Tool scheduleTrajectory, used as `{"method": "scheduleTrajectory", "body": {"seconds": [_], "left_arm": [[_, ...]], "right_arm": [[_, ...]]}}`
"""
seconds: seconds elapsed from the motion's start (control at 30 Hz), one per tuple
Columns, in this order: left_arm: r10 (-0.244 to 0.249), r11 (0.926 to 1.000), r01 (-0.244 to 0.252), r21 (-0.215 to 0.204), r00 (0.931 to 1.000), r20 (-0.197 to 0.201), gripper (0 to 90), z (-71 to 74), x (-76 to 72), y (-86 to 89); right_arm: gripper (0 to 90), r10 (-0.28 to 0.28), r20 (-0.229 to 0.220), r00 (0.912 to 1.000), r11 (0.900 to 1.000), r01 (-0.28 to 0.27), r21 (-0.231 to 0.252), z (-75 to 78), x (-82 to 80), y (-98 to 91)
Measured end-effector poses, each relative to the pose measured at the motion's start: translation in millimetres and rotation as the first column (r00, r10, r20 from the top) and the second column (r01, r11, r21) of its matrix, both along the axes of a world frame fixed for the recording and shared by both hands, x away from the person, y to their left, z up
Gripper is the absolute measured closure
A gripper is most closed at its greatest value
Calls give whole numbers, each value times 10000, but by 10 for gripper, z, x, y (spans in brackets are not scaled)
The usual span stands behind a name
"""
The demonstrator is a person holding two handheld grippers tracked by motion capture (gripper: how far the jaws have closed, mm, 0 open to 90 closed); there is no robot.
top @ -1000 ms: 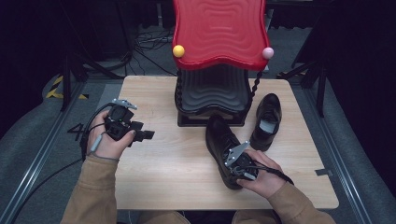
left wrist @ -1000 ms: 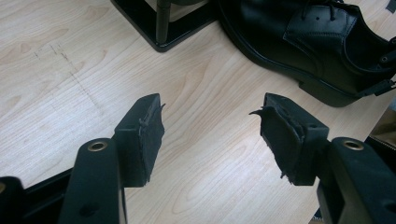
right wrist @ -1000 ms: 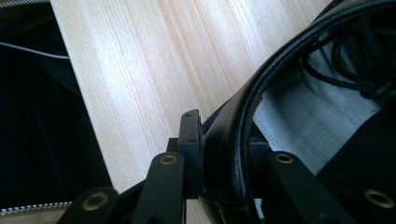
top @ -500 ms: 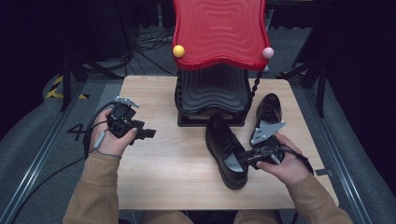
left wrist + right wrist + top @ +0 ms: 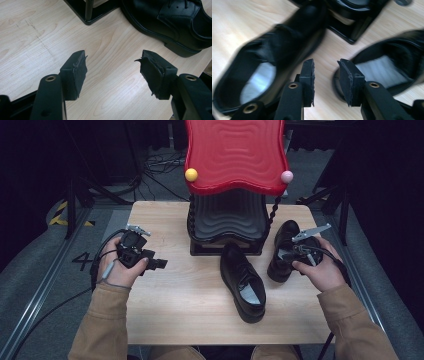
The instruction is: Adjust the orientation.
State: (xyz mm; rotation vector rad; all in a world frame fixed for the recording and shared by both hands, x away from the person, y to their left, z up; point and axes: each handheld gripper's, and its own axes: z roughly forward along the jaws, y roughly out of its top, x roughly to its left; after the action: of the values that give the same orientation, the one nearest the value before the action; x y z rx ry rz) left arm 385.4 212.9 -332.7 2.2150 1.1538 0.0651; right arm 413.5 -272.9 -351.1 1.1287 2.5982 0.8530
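Two black leather shoes lie on the wooden table [image 5: 175, 310]. One shoe [image 5: 245, 282] is at the middle, its heel toward me; the other [image 5: 282, 237] lies to its right. My right gripper [image 5: 286, 255] hovers at the right shoe's near end, open, its jaws having just been opening with nothing between them. In the blurred right gripper view its jaws [image 5: 325, 67] point between the middle shoe [image 5: 269, 55] and the right shoe [image 5: 387, 65]. My left gripper [image 5: 160, 264] rests at the table's left, open after widening slightly; its jaws [image 5: 112, 67] frame bare wood, the middle shoe [image 5: 175, 22] beyond.
A shoe rack [image 5: 232, 155] with a red wavy top shelf and a black lower shelf [image 5: 227, 220] stands at the back centre of the table. Its black base [image 5: 87, 12] is close to the middle shoe's toe. Dark stands and cables surround the table.
My right gripper has left the heel of the middle shoe and moved right and away from me to the right shoe, opening wider. The left hand has stayed put.
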Motion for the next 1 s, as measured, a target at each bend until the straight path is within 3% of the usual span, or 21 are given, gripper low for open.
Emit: {"method": "scheduleTrajectory", "body": {"seconds": [0.27, 0.47, 0.5, 0.57, 0.6, 0.67, 0.87, 1.0], "left_arm": [[63, 9999, -62, 148, 10000, -53, 380, -8, -29, 14], [96, 9999, -95, 53, 9998, -157, 378, -46, -33, 61], [96, 9999, -95, 53, 9998, -157, 378, -46, -33, 61], [145, 9999, -146, -40, 9996, -232, 378, -56, -37, 80], [157, 9999, -158, -13, 9997, -193, 378, -55, -41, 86], [177, 9998, -178, -83, 9996, -199, 378, -50, -50, 97], [191, 9998, -192, -98, 9997, -138, 378, -47, -44, 111], [106, 9999, -108, -78, 9998, -151, 378, -51, -21, 85]], "right_arm": [[600, -799, -479, 9957, 9940, 760, -791, -213, 338, -40], [597, -971, -1425, 9850, 9892, 797, -1226, -447, 495, 44], [597, -971, -1425, 9850, 9892, 797, -1226, -447, 495, 44], [637, -848, -1706, 9817, 9892, 624, -1324, -525, 525, 79], [698, -751, -1895, 9790, 9901, 506, -1308, -563, 536, 92], [775, -525, -2204, 9740, 9943, 306, -1019, -599, 547, 97], [799, -339, -2041, 9784, 9929, 97, -1187, -586, 508, 70], [798, -168, -1833, 9829, 9956, -5, -939, -552, 415, -13]]}}
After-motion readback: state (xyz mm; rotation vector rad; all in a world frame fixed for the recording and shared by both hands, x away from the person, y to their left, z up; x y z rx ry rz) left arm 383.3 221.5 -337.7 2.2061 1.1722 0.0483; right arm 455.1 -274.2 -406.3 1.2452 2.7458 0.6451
